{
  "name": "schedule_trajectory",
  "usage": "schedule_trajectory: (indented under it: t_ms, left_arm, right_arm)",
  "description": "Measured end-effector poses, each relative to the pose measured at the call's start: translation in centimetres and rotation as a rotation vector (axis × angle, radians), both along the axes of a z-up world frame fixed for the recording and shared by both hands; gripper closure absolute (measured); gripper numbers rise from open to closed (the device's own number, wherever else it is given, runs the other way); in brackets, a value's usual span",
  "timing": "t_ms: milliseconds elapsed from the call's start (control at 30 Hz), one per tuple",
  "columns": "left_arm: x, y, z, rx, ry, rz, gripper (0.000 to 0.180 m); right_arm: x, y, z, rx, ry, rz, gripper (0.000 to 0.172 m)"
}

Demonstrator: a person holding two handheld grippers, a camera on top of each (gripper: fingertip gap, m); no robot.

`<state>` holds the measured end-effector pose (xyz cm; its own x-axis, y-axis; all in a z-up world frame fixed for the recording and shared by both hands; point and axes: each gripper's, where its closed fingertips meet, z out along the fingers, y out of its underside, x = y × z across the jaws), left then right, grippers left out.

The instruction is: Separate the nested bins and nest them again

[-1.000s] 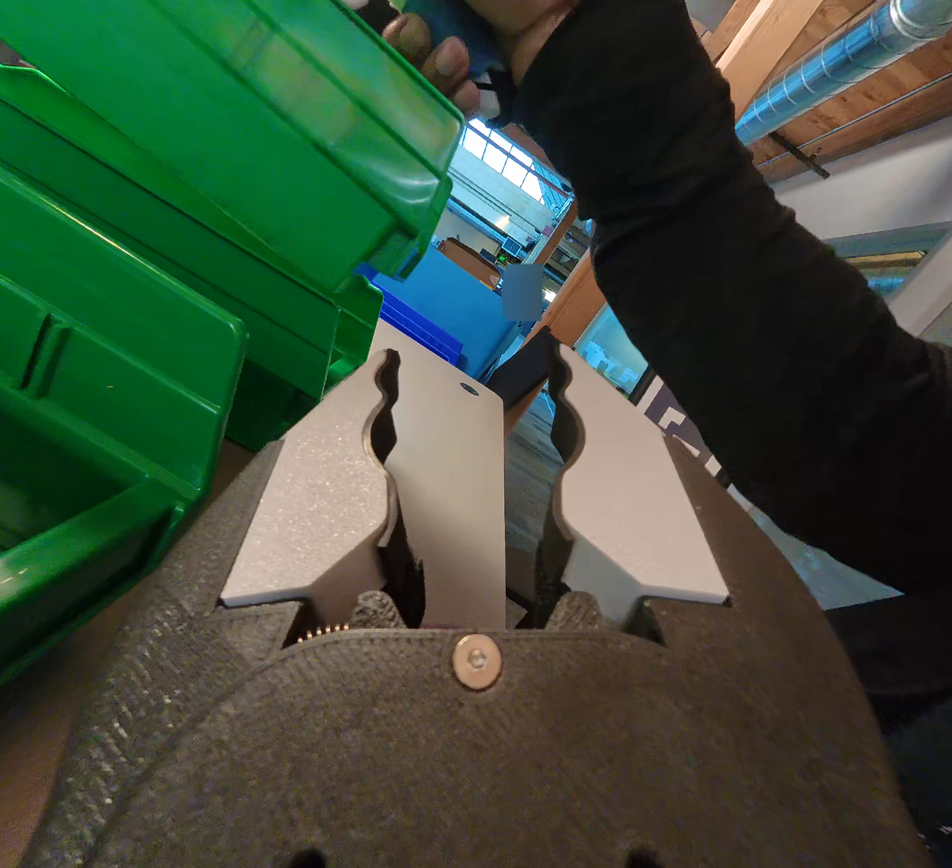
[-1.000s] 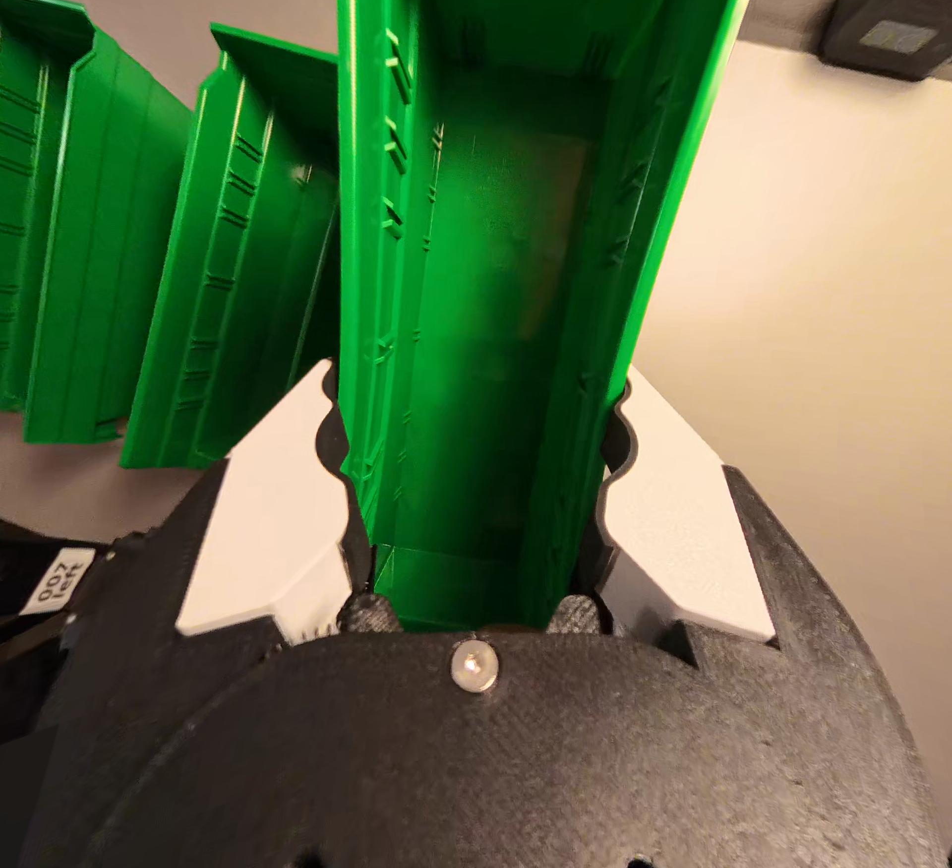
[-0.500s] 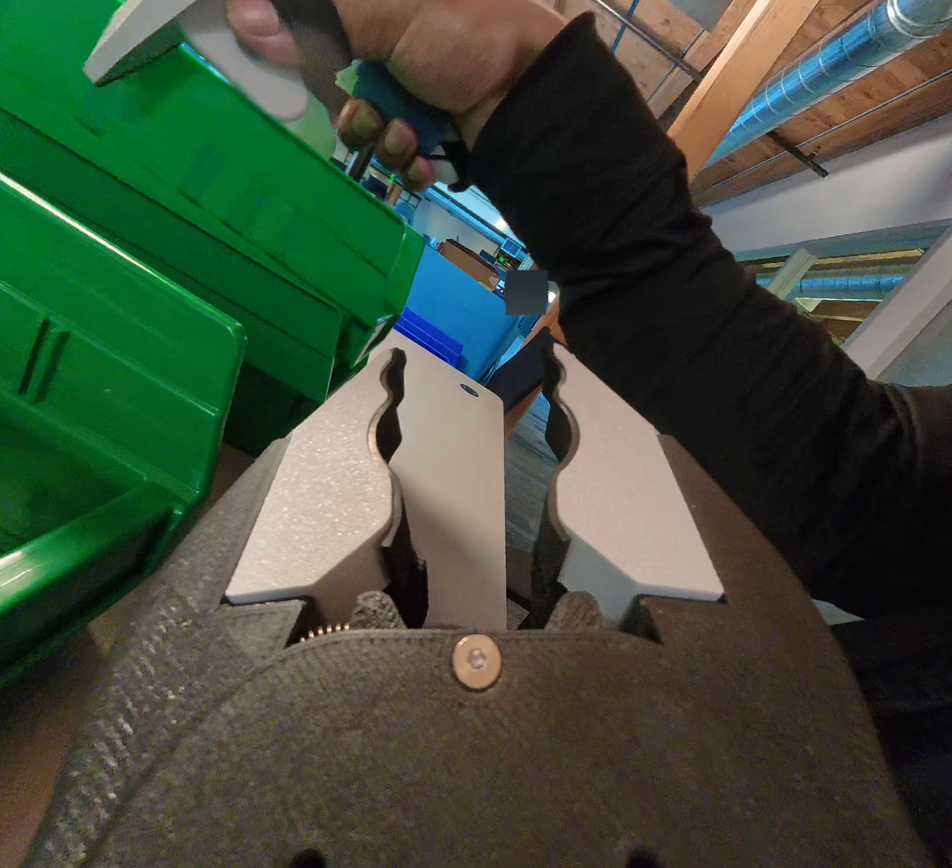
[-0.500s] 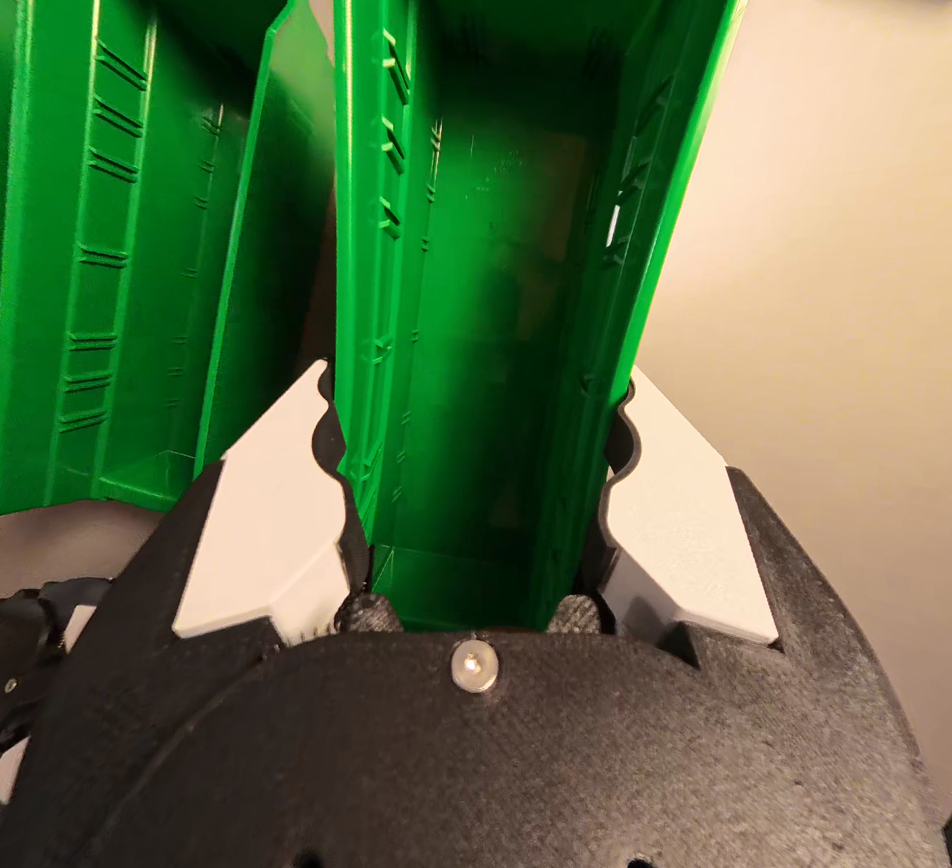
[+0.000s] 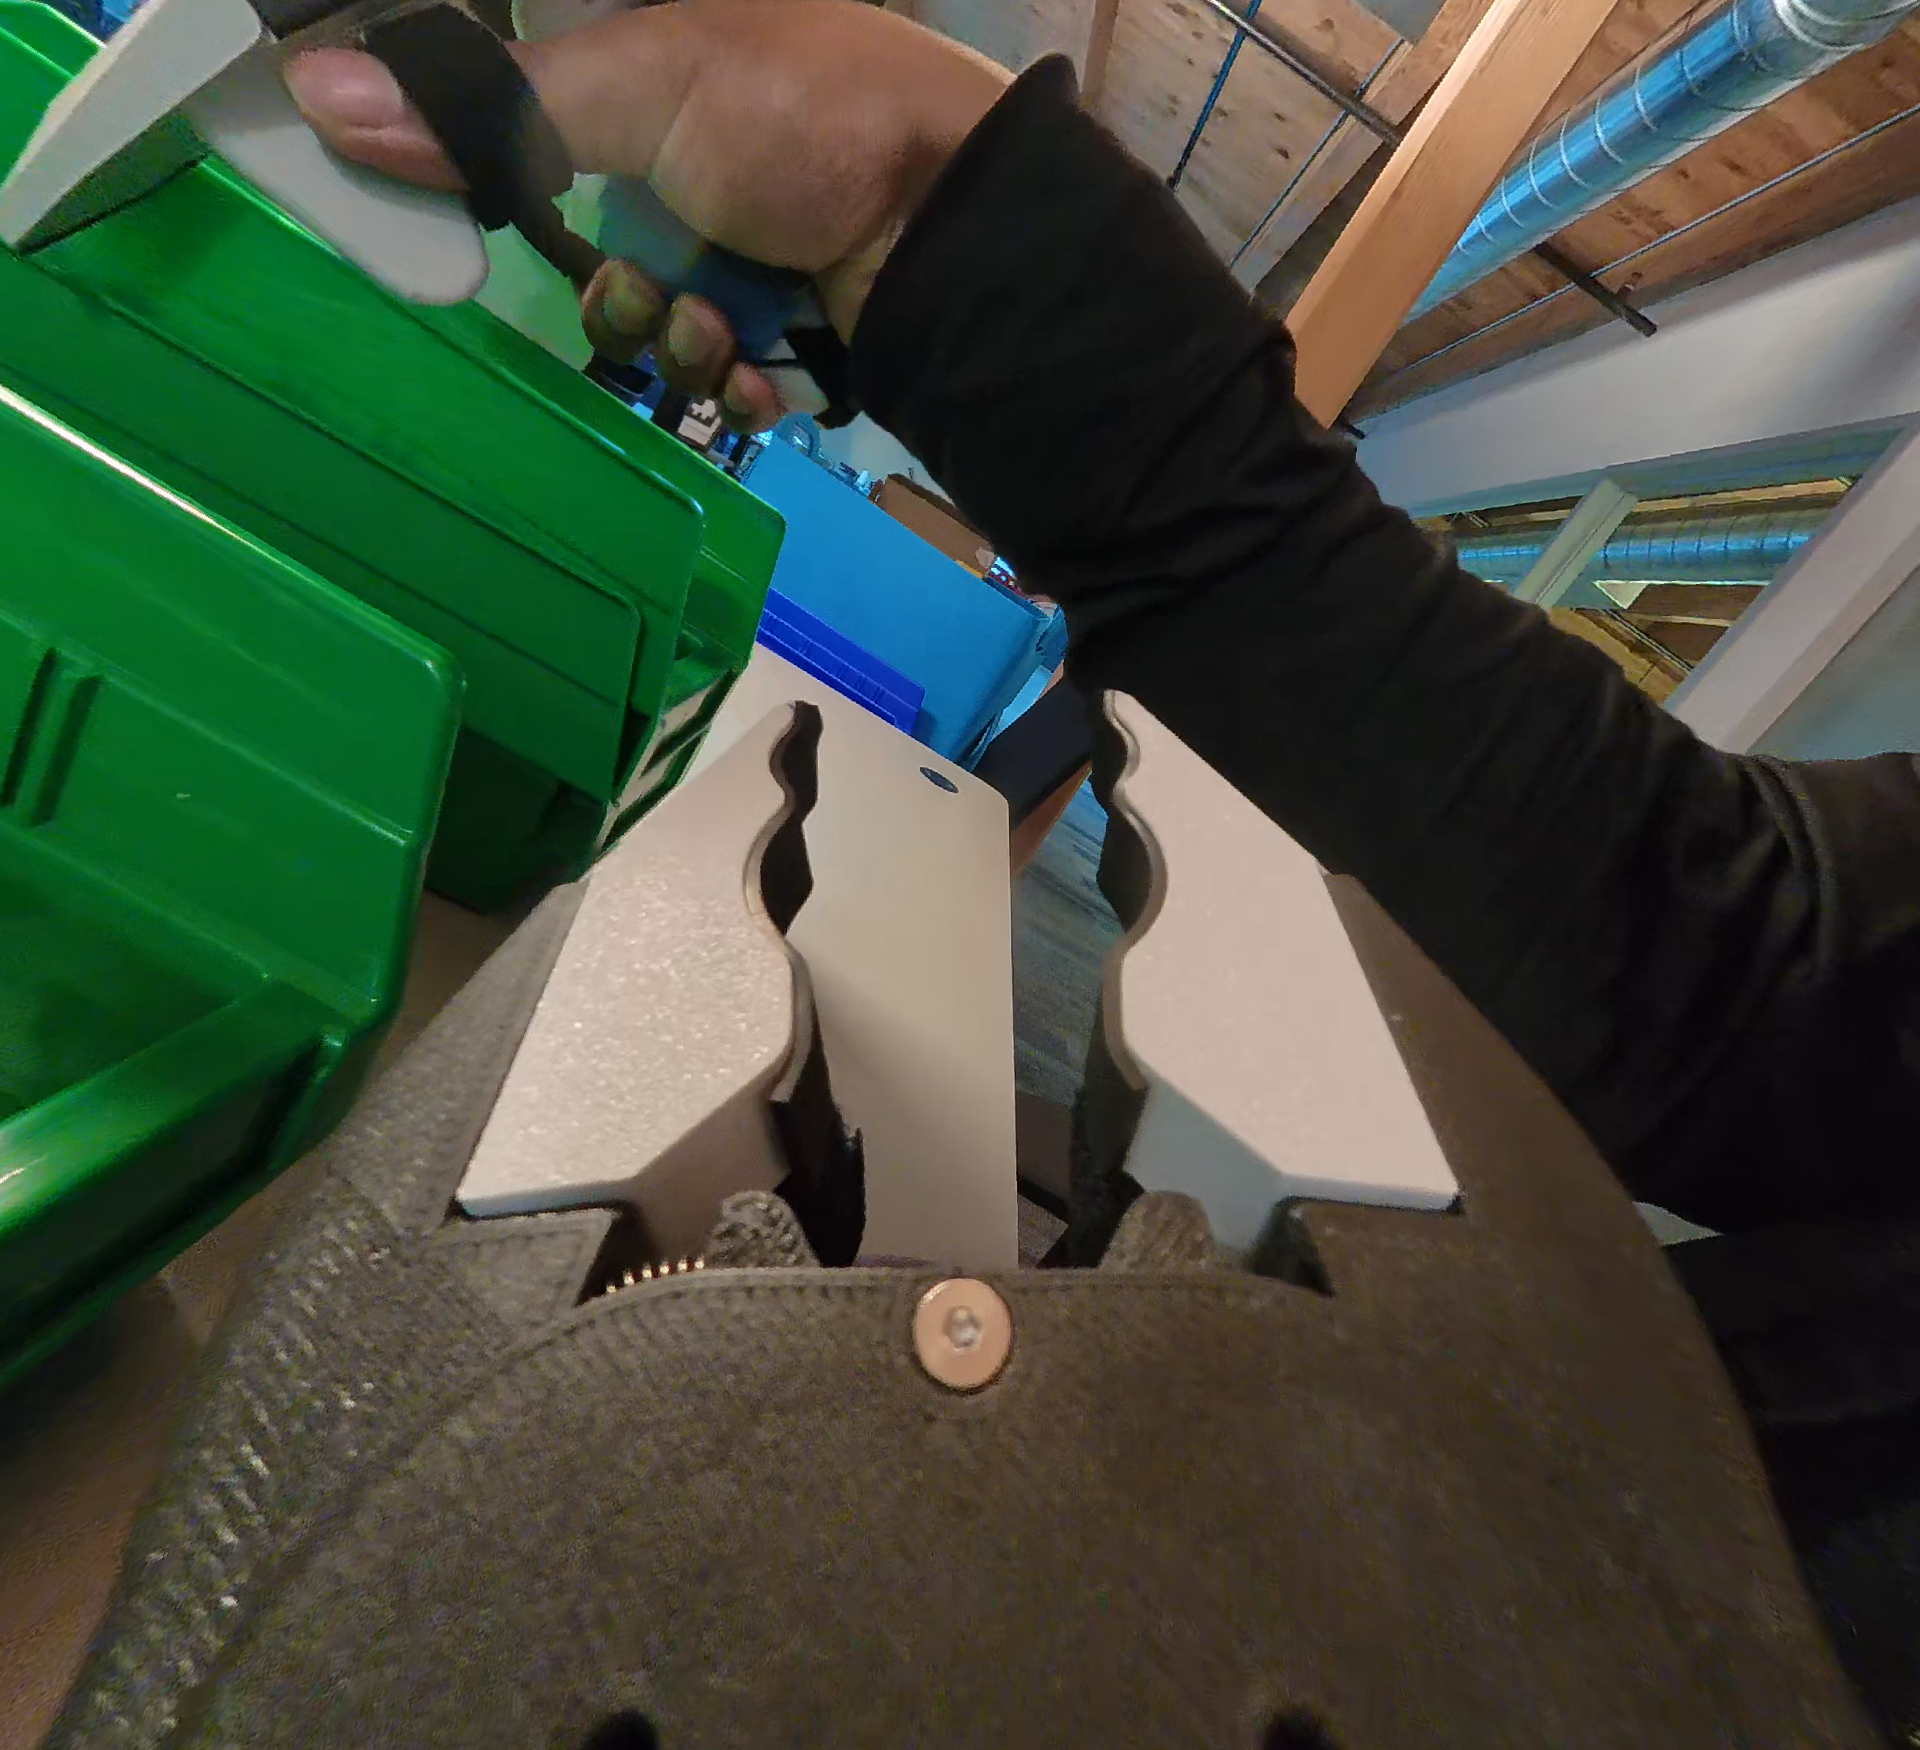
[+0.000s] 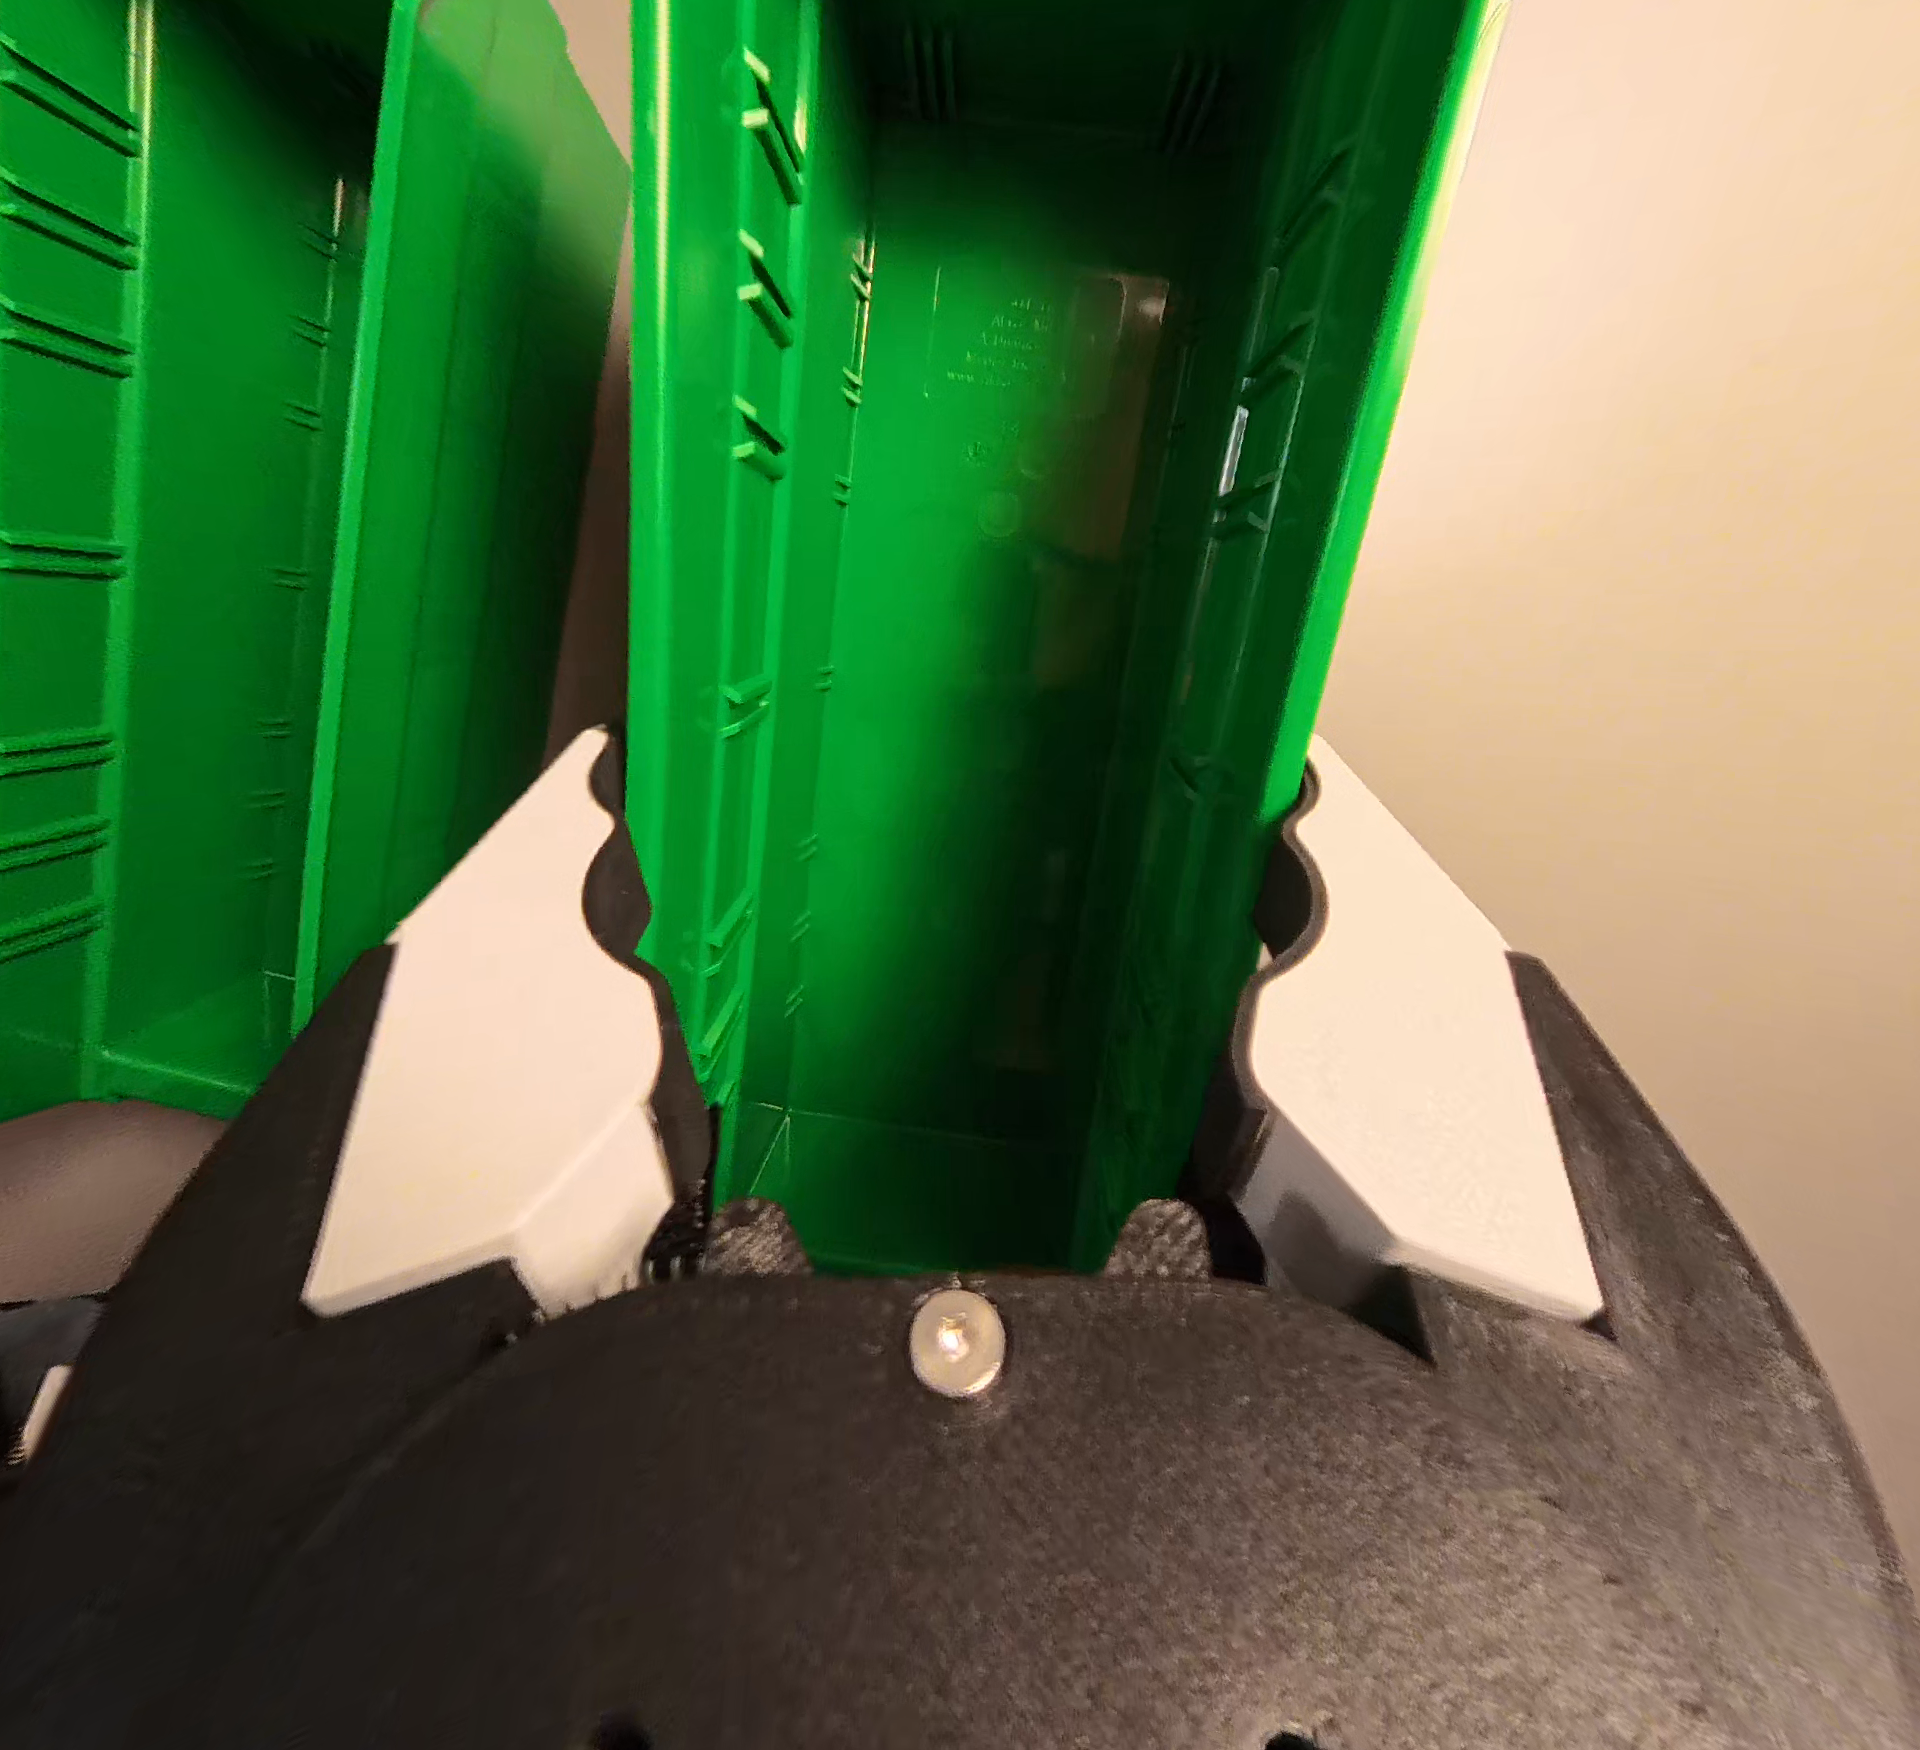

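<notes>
In the right wrist view a green bin (image 6: 987, 557) stands lengthwise between the fingers of my right gripper (image 6: 956, 765). The pads (image 6: 499, 973) stand wide beside its side walls and do not press on it. In the left wrist view this bin (image 5: 364, 412) sits down inside a second green bin (image 5: 753, 557). The right gripper's fingertip (image 5: 125, 131) lies at its top rim, held by a person's hand (image 5: 727, 121). My left gripper (image 5: 956, 734) is open and empty, low on the table, to the right of the bins.
Another green bin (image 5: 208, 817) stands close at the left gripper's left, and it also shows at the left of the right wrist view (image 6: 260, 453). Blue bins (image 5: 842, 661) lie behind. A black sleeve (image 5: 1299, 661) crosses above the left gripper. Beige table (image 6: 1662, 453) lies to the right.
The right gripper brought the green bin down into the bin below it, then its jaws widened off the walls. The left gripper stayed where it was, open.
</notes>
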<state>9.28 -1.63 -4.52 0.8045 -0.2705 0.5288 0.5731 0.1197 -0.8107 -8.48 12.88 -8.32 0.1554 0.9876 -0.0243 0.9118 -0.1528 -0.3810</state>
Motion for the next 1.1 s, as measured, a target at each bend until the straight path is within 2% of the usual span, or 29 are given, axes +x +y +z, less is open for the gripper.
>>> schedule_trajectory:
  t_ms: [133, 300, 433, 533, 733, 800, 967, 1100]
  left_arm:
    - [0.1, -0.1, 0.1, 0.007, 0.003, -0.003, 0.128]
    - [0.1, -0.1, 0.0, 0.003, 0.004, -0.006, 0.128]
    - [0.1, 0.0, -0.1, -0.006, 0.008, -0.004, 0.126]
    - [0.2, 0.1, -0.2, -0.013, 0.018, 0.000, 0.125]
    - [0.2, 0.5, -0.5, -0.043, 0.051, 0.021, 0.123]
    - [0.2, 0.8, -0.7, -0.059, 0.063, 0.028, 0.123]
    - [-0.2, 1.0, -0.7, -0.065, 0.090, 0.067, 0.122]
    - [-0.5, 1.0, -0.7, -0.086, 0.119, 0.125, 0.119]
  right_arm:
    - [-0.3, -0.2, 0.6, -0.030, 0.056, 0.009, 0.047]
    - [0.5, -0.8, 3.7, -0.041, 0.164, 0.066, 0.044]
    - [3.1, -1.6, 6.1, -0.055, 0.328, 0.150, 0.043]
    - [5.9, -1.0, 7.0, -0.076, 0.485, 0.181, 0.044]
    - [10.8, 1.1, 4.9, -0.160, 0.767, 0.248, 0.051]
    - [11.8, 1.1, 3.7, -0.259, 0.824, 0.256, 0.051]
    - [13.2, 1.1, 0.1, -0.399, 0.838, 0.276, 0.050]
    - [13.1, 0.4, -1.7, -0.478, 0.858, 0.307, 0.050]
